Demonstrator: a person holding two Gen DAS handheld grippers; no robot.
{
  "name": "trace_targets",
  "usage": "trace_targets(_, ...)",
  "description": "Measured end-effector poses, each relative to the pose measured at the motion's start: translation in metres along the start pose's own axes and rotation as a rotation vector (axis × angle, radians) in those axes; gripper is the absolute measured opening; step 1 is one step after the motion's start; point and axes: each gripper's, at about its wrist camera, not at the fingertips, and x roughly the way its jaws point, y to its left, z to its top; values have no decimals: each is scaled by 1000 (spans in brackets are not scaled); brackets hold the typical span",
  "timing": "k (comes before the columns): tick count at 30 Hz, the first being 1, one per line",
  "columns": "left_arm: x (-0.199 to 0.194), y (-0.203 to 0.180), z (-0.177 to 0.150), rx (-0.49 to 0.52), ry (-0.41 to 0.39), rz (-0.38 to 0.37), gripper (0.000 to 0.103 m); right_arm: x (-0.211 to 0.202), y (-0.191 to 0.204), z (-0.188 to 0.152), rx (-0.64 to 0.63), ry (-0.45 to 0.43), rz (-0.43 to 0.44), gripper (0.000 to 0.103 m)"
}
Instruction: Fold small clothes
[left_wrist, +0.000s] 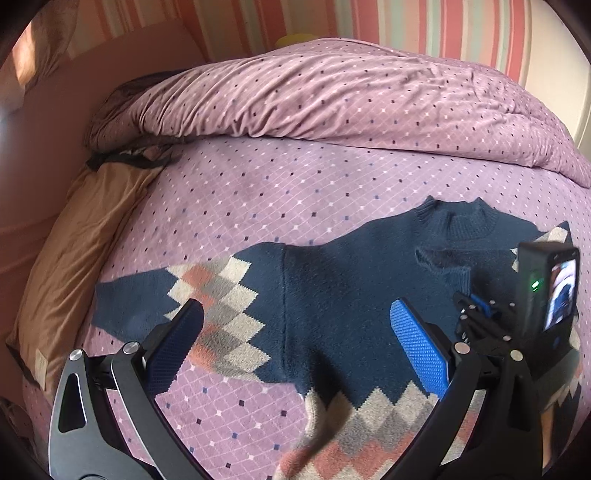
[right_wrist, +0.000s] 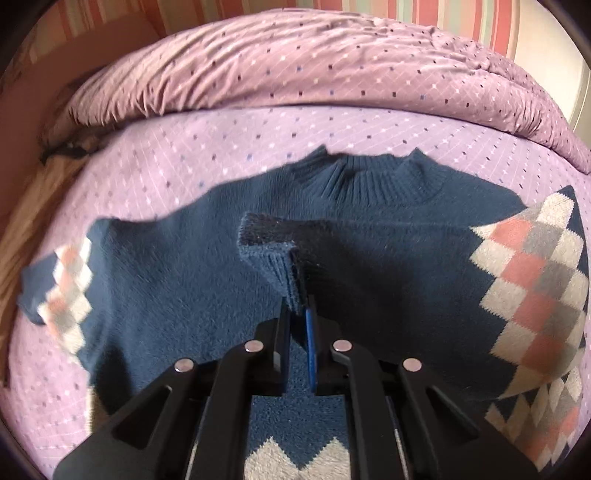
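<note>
Left gripper (left_wrist: 295, 332) hung wide open over the navy sweater (left_wrist: 332, 295), spread flat on the bed (left_wrist: 277, 184).

warm daylight, fisheye-bent edges, slight motion blur.

Bare bedsheet (left_wrist: 295, 177) lies open across mid-frame above the sweater (left_wrist: 332, 295). The bunched duvet (left_wrist: 332, 99) walls the top, a tan pillow (left_wrist: 74, 258) the left edge.
</note>
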Motion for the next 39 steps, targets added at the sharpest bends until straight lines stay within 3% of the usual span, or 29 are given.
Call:
trace_targets(8, 13, 8, 1, -42, 7, -14, 100, 14, -2, -10, -31, 50, 22, 12)
trace_targets(10, 15, 6, 1, -45, 11, -20, 100, 9, -4, -8, -39, 40, 34, 24)
trace_targets(12, 16, 2, 2, -44, 12, -25, 100, -2, -6, -6, -48, 13, 34, 47)
trace_targets(13, 16, -1, 3, -41, 11, -27, 100, -9, -9, -4, -51, -4, 35, 49)
trace_targets(27, 24, -60, 3, -19, 36, -113, 100, -99, -89, 10, -73, -143, -55, 50)
trace_targets(34, 49, -93, -20, -2, 107, -165, 100, -113, -134, 3, -29, -144, -109, 50)
trace_targets(39, 75, -109, -39, -10, 115, -208, 100, -114, -150, -6, -15, -137, -124, 50)
